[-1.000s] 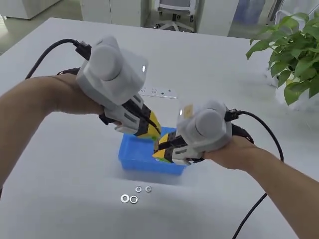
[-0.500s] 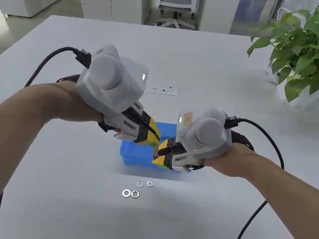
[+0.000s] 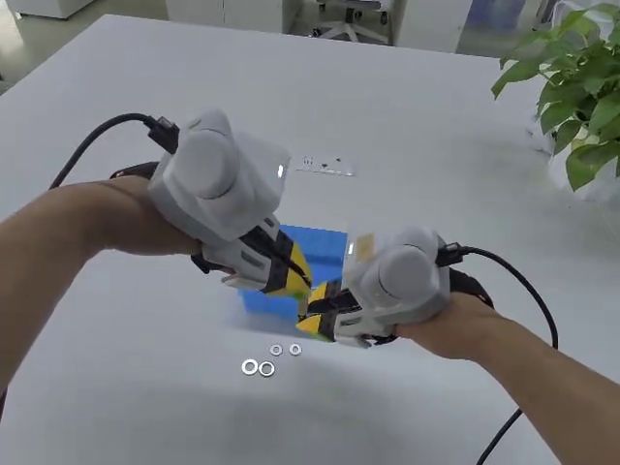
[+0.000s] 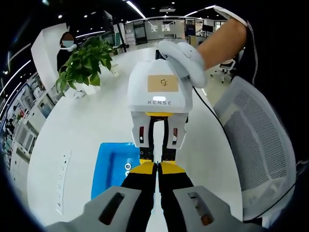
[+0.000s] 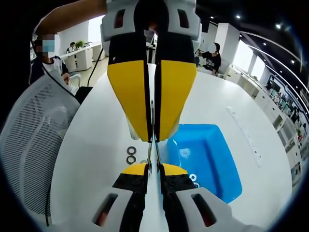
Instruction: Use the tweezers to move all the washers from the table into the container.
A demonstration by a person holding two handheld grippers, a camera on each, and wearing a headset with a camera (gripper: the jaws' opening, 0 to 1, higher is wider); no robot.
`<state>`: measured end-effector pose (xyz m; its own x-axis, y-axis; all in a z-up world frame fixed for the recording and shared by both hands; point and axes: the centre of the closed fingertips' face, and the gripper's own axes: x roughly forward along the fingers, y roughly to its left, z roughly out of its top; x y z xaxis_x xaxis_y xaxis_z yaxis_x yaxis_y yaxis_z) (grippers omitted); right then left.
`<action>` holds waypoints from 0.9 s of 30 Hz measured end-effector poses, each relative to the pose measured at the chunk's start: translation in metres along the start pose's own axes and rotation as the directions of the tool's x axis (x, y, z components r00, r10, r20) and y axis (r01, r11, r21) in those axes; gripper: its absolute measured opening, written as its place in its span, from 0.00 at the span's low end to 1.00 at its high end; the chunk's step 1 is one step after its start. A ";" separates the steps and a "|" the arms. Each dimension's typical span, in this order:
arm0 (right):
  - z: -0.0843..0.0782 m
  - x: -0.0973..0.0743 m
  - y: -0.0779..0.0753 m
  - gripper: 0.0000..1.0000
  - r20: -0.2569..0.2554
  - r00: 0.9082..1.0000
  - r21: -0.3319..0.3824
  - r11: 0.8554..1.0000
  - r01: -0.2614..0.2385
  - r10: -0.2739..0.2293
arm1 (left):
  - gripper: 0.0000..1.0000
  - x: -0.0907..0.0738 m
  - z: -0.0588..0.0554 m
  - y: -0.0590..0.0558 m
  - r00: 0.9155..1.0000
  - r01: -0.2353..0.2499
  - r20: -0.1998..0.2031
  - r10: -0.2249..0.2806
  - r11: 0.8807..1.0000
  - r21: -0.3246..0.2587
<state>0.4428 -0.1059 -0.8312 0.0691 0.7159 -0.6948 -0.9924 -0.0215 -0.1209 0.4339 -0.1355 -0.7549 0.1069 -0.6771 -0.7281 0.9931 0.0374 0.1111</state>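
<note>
Left gripper first: its yellow jaws are squeezed down to a sliver, and the right gripper view shows the thin metal tweezers running straight up through that sliver. It is clamped on them. From its own camera the two yellow tips sit pressed side by side, nose to nose with the other gripper.

Just below the two grippers in the head view, the washers lie on the white surface. There are four of them, two touching as a pair in front and two smaller-looking ones just behind. In the right gripper view three of these show to the left of the jaws.

One blue container sits just beyond the washers, half hidden behind the grippers. The right gripper view looks into it and finds two more washers lying close together on its floor near the near wall.

Now the right gripper: its jaws are narrow too, with the lower end of the tweezers passing between its yellow tips, so it is pinched on the same tool. The two grippers meet tip to tip above the surface, between the loose washers and the container's front edge.

So that is one pair of tweezers, shared by both grippers. Far right, at the surface's edge, stands one leafy plant.
</note>
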 end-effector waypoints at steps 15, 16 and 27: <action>-0.012 0.013 0.012 0.12 -0.011 0.999 0.017 0.999 -0.032 0.032 | 0.05 0.010 -0.014 -0.010 1.000 0.022 0.006 -0.022 0.999 -0.028; -0.014 0.014 0.012 0.12 -0.012 0.999 0.018 0.999 -0.034 0.034 | 0.05 0.011 -0.015 -0.010 1.000 0.022 0.005 -0.022 0.999 -0.028; -0.020 0.022 0.014 0.12 -0.014 0.999 0.035 0.998 -0.049 0.050 | 0.05 0.017 -0.022 -0.011 0.999 0.034 0.005 -0.034 0.998 -0.046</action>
<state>0.4324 -0.1042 -0.8620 0.0210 0.7038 -0.7100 -0.9976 -0.0326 -0.0618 0.4255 -0.1315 -0.7837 0.0729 -0.6819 -0.7278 0.9973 0.0480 0.0549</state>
